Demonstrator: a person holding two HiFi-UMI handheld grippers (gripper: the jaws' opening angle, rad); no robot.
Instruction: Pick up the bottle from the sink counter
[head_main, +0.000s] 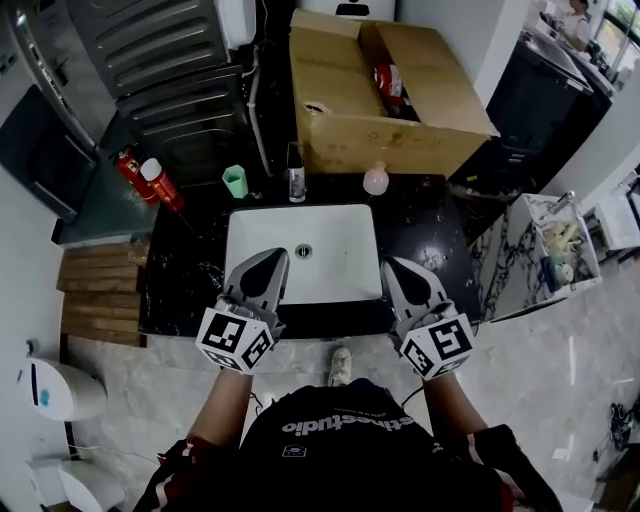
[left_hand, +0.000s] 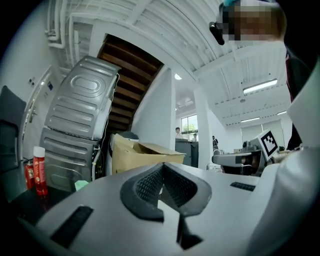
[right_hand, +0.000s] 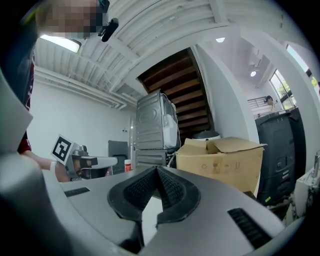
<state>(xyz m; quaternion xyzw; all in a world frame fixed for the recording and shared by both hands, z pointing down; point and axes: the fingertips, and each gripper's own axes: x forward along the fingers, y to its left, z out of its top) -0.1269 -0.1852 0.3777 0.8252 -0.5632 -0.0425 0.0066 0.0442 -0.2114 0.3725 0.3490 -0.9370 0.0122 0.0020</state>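
Observation:
A slim dark bottle (head_main: 296, 172) stands upright on the black counter (head_main: 425, 235) behind the white sink (head_main: 330, 262). To its right is a round pink bottle (head_main: 375, 180). My left gripper (head_main: 270, 260) hovers over the sink's front left, and my right gripper (head_main: 393, 266) over its front right. Both are well short of the bottles. The left gripper's jaws (left_hand: 161, 171) are shut and empty, and so are the right gripper's (right_hand: 156, 173). Neither gripper view shows the bottles.
A green cup (head_main: 235, 181) and two red spray cans (head_main: 160, 183) stand at the counter's back left; one can (left_hand: 39, 170) appears in the left gripper view. An open cardboard box (head_main: 385, 95) sits behind the counter, beside a grey machine (head_main: 170, 70). A marble side table (head_main: 520, 250) is at right.

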